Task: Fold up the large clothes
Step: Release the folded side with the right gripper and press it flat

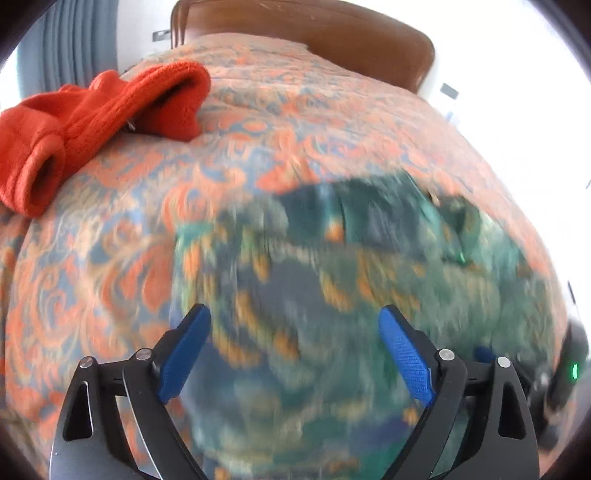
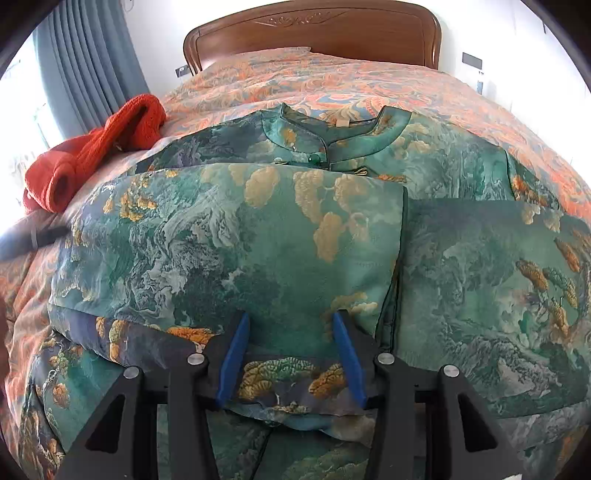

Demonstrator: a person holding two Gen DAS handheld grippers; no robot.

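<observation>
A large green garment (image 2: 258, 236) printed with gold clouds and trees lies flat on the bed, collar (image 2: 325, 136) toward the headboard, with both sleeves folded across its front. My right gripper (image 2: 291, 321) is open just above its lower middle, jaws apart, with a fold of the cloth lying between the fingers. My left gripper (image 1: 295, 317) is open and empty over the same garment (image 1: 332, 295), which is blurred in the left wrist view. The other gripper's body (image 1: 565, 369) shows at that view's right edge.
The bed has an orange and blue patterned cover (image 2: 332, 77) and a brown wooden headboard (image 2: 314, 33). A red knitted sweater (image 2: 92, 155) lies bunched at the bed's left side, also in the left wrist view (image 1: 92, 122). Grey-blue curtains (image 2: 88, 62) hang on the left.
</observation>
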